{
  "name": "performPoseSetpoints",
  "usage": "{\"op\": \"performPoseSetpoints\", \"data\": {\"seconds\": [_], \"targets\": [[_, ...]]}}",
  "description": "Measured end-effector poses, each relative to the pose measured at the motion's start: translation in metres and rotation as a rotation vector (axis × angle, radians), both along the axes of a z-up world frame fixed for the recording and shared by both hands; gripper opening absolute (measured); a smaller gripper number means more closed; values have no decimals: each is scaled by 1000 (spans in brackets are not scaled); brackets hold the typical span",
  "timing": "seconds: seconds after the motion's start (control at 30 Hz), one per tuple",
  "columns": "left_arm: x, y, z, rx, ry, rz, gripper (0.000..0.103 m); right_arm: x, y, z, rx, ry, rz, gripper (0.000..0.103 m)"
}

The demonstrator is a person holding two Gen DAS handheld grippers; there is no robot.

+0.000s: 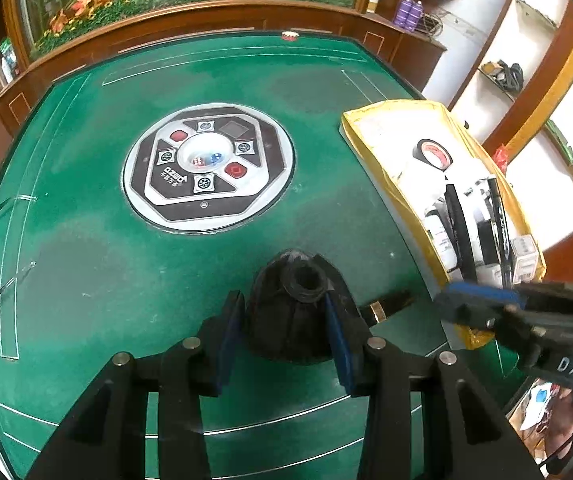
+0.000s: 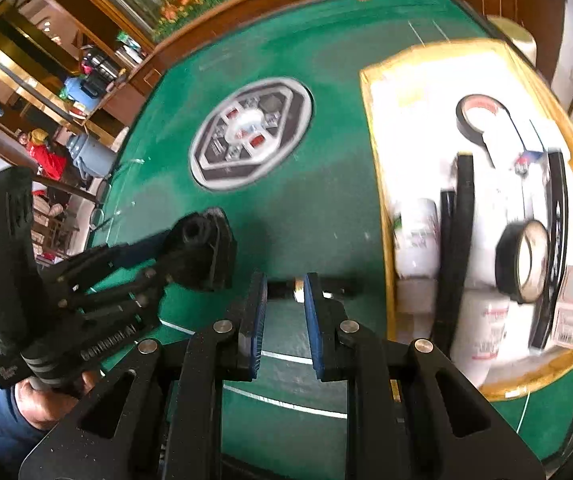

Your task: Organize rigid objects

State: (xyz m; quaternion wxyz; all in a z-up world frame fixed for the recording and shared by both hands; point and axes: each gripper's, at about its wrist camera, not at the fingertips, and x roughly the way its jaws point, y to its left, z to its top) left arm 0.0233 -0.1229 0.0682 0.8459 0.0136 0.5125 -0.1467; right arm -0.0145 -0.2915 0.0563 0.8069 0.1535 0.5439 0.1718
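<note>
The left gripper [image 1: 286, 312] had its blue pads pressed on either side of a black cone-shaped part [image 1: 298, 308] with a round hole at its top, holding it just above the green table [image 1: 106, 280]. In the right wrist view the same part [image 2: 202, 244] hung in that gripper, clear of the felt. The right gripper [image 2: 285, 292] pinched a thin black pen with a gold band [image 2: 298, 283] crosswise between its nearly closed pads; in the left wrist view the pen [image 1: 382, 308] stuck out beside the cone. Just beyond the pen sat a yellow-rimmed tray [image 2: 374, 128] with a white floor, holding two rolls of black tape [image 2: 522, 260], white bottles [image 2: 418, 236] and long black sticks. Farther out, at the table's middle, was a round dice panel [image 1: 208, 166].
</note>
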Motion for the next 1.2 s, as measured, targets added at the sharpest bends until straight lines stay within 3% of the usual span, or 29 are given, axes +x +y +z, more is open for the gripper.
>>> {"op": "performPoseSetpoints", "data": {"seconds": [0.1,0.3,0.4,0.57,0.73,0.8,0.9,1.07,1.2], "targets": [[0,5,1,0,-1,21,39,-2,6,-9,-49,23,49,24],[-3,18,0,8,8,49,39,-6,57,-15,-344,-96,425,26],[-5,24,-3,2,25,56,39,3,63,-16,-418,-116,541,26],[-8,32,-9,-30,83,57,40,19,68,-29,-485,-101,702,26],[-13,35,-18,-57,141,57,41,32,73,-45,-473,-47,805,38],[-14,32,-22,-60,163,47,48,36,72,-54,-481,7,801,38],[-15,23,-31,-39,189,23,57,39,66,-51,-447,3,716,21],[-8,6,-41,-12,224,-13,59,39,46,-47,-357,28,507,19],[0,-7,-55,54,237,-21,62,30,23,-37,-291,11,373,18]]}}
